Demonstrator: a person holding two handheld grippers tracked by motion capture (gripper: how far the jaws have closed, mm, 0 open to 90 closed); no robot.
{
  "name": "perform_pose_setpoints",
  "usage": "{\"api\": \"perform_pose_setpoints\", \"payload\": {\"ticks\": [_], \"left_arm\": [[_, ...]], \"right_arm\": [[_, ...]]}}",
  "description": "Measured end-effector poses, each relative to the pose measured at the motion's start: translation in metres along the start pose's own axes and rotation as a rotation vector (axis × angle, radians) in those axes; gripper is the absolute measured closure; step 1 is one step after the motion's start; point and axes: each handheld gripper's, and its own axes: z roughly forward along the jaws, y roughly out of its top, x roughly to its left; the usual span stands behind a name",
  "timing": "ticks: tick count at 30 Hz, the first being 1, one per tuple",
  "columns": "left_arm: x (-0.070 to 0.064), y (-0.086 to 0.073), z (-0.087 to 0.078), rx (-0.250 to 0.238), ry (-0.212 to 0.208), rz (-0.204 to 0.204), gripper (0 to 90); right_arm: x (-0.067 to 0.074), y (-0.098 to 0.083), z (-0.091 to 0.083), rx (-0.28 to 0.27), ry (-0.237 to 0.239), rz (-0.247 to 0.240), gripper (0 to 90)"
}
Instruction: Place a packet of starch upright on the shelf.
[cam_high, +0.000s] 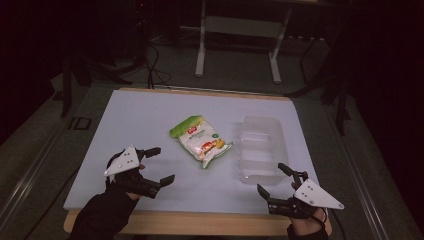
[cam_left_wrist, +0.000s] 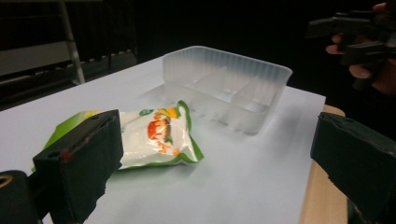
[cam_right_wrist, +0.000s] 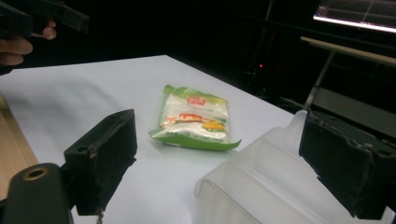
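Nearest the camera in the high view, at lower left, we hold the left gripper (cam_high: 156, 165) with its jaws spread wide and nothing between them. Right of it, at mid-frame, the green-and-white snack bag (cam_high: 201, 140) lies flat on the white table (cam_high: 130, 120), apart from the clear divided tray (cam_high: 261, 147) further right. At lower right we hold the right gripper (cam_high: 272, 179), jaws apart and unloaded, just below the tray.

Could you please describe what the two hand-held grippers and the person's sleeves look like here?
Both the left gripper and the right gripper are black, each with two blocky jaws and a grey three-cornered plate on top, dotted with small holes. The left hand and forearm are covered in black, glove or sleeve. The right hand is bare.
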Motion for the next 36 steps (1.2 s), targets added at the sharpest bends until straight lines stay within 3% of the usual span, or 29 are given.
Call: {"api": "perform_pose_setpoints", "payload": {"ticks": [7,15,22,36], "left_arm": [[0.021,0.007,0.013,0.022,0.037,-0.024,2.9],[0.047,0.009,0.03,0.04,0.077,-0.063,2.9],[0.067,0.009,0.047,0.076,0.1,-0.081,2.9],[0.105,0.001,0.084,0.138,0.141,-0.165,4.1]], "right_arm": [[-0.001,0.003,0.001,-0.019,-0.008,0.059,10.3],[0.002,0.004,0.003,-0.006,0.0,0.033,10.2],[0.001,0.003,0.004,0.005,-0.003,0.04,10.2],[0.002,0.0,0.008,0.021,0.009,0.042,10.3]]}}
